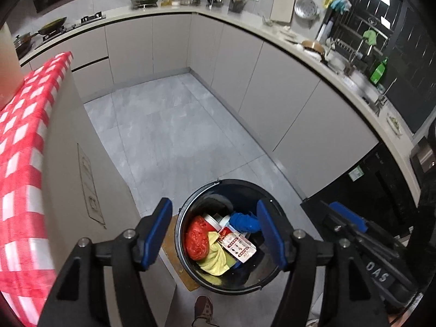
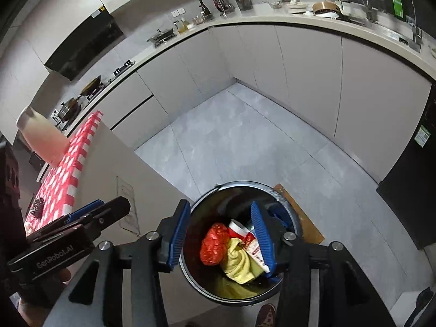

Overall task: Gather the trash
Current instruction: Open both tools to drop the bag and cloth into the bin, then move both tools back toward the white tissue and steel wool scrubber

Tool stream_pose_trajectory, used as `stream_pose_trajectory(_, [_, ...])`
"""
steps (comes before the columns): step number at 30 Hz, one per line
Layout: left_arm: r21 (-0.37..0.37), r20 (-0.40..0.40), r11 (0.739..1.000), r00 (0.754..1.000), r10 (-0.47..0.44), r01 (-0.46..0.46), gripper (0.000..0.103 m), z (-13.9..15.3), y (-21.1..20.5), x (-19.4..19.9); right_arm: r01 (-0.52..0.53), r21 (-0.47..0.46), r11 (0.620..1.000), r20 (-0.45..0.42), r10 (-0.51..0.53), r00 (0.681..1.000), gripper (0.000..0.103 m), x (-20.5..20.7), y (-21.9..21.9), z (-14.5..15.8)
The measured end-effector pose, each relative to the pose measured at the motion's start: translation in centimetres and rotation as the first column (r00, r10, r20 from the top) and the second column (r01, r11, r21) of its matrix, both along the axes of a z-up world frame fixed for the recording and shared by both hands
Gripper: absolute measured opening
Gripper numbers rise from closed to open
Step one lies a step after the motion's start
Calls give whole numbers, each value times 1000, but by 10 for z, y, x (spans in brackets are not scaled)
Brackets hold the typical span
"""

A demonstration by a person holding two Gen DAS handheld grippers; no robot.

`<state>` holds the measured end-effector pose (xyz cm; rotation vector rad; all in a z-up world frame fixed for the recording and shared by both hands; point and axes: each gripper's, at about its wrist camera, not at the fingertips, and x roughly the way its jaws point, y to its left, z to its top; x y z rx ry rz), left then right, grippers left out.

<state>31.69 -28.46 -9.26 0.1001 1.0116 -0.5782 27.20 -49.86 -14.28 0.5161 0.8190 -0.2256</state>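
Note:
A black trash bucket [image 1: 185,212] stands on the grey floor; it also shows in the right wrist view [image 2: 283,199]. Inside lie a red bag [image 1: 196,241], a yellow cloth [image 1: 215,261], a red-and-white packet [image 1: 239,246], a blue item [image 1: 242,222] and a white cup [image 2: 236,228]. My left gripper [image 1: 215,235] is open and empty above the bucket. My right gripper [image 2: 222,241] is open and empty above it too. The right gripper shows at the right of the left wrist view [image 1: 351,220]; the left gripper shows at the left of the right wrist view [image 2: 90,215].
A table with a red-and-white checked cloth [image 1: 24,150] stands left of the bucket, a small dark object [image 2: 38,205] on it. Grey cabinets and a cluttered counter [image 1: 245,24] ring the floor. A wooden board [image 2: 302,212] lies under the bucket. A shoe [image 1: 203,309] is near it.

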Motion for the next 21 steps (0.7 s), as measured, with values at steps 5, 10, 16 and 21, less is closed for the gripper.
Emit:
stream_pose_trajectory(5, [-38,18,999,1000,-11,12,66,23,23,-6,-5,-19,1000,15,5,1000,49,-6,29,21])
stream_pose_trajectory(10, [-100,7,995,1000,-24,25,66,44,52,-14,-9,-39,999,35,11,999,50,-13,66,48])
stream_pose_trajectory(16, [-133,35,991,999,-16,21,69,67,94,-18,-24,-64,998,63,28,998,59,-17,113,77])
stream_pose_trajectory(21, [-154,52,988,998,22,-13,69,79,131,-18,-67,-76,995,86,73,994,60,-11,154,96])
